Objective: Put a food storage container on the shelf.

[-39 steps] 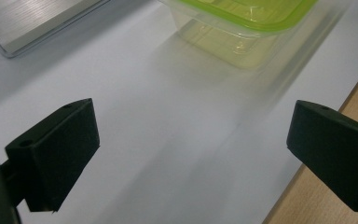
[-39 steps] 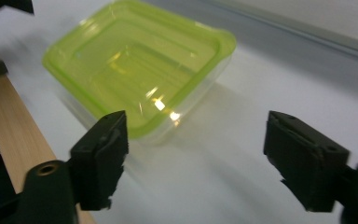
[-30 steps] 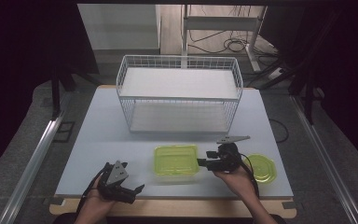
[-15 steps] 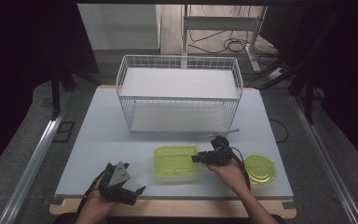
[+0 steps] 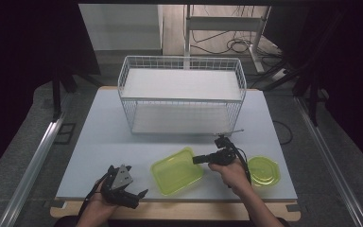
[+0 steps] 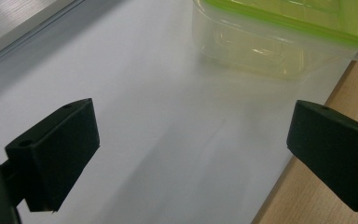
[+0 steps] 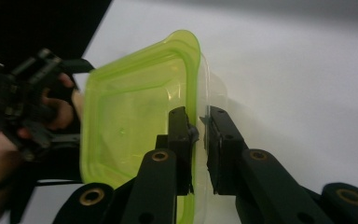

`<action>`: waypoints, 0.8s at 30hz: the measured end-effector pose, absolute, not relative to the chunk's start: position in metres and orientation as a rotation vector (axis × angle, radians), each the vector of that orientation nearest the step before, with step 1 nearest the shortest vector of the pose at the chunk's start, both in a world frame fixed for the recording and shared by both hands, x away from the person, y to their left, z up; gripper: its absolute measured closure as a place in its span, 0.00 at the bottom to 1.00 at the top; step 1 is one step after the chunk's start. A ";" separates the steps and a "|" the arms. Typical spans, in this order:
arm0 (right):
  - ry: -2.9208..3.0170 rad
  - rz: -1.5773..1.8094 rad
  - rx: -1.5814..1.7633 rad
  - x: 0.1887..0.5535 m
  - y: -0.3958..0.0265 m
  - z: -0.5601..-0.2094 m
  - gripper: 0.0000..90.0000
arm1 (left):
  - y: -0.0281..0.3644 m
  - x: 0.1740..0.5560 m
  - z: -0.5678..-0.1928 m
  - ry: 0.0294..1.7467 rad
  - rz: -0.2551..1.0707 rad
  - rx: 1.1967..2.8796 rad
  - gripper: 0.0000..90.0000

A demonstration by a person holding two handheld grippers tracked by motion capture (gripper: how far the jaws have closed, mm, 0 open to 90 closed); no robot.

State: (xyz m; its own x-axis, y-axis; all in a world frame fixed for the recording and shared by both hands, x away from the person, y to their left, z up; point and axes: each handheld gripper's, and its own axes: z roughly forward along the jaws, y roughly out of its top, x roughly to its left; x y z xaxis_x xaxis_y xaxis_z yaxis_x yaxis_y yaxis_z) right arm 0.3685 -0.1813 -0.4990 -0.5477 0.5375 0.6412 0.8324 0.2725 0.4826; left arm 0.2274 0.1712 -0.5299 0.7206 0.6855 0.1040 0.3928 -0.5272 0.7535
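A clear container with a lime-green rim (image 5: pixel 177 170) lies open at the table's front middle. My right gripper (image 5: pixel 197 160) reaches it from the right. In the right gripper view the jaws (image 7: pixel 198 126) straddle the container's (image 7: pixel 135 116) side wall, one inside and one outside. They have just been closing and now pinch the rim. The matching green lid (image 5: pixel 263 171) lies to the right of that hand. My left gripper (image 5: pixel 133 182) rests at the front left, open; in the left gripper view its jaws (image 6: pixel 191 135) stand wide over bare table, short of the container (image 6: pixel 270 42).
A white wire basket (image 5: pixel 182 99) stands at the middle back of the white table (image 5: pixel 99 137). The wooden front edge (image 6: pixel 354 79) runs just below the left gripper. A metal rail (image 5: pixel 33 165) lies on the floor to the left.
The right gripper moved left from near the lid to the container's right rim, and its jaws closed on the wall. The left gripper stayed where it was.
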 end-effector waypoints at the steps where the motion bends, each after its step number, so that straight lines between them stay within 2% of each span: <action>1: -2.200 -1.165 -1.245 0.368 -0.182 -0.499 0.90 | 0.171 0.227 -0.530 0.814 0.509 2.186 0.02; 16: -2.209 -1.273 -1.198 0.364 -0.184 -0.479 0.90 | 0.172 0.227 -0.530 0.814 0.512 2.179 0.02; 24: -2.183 -1.370 -1.195 0.366 -0.192 -0.456 0.90 | 0.172 0.228 -0.530 0.817 0.512 2.180 0.02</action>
State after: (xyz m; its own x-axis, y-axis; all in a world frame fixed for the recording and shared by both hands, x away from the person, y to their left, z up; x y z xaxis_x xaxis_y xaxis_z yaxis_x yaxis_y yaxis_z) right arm 0.3659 -0.1920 -0.4559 -0.6091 0.4892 0.6243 0.7749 0.1993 0.5998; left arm 0.2275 0.1718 -0.5304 0.7175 0.6889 0.1032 0.3936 -0.5232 0.7559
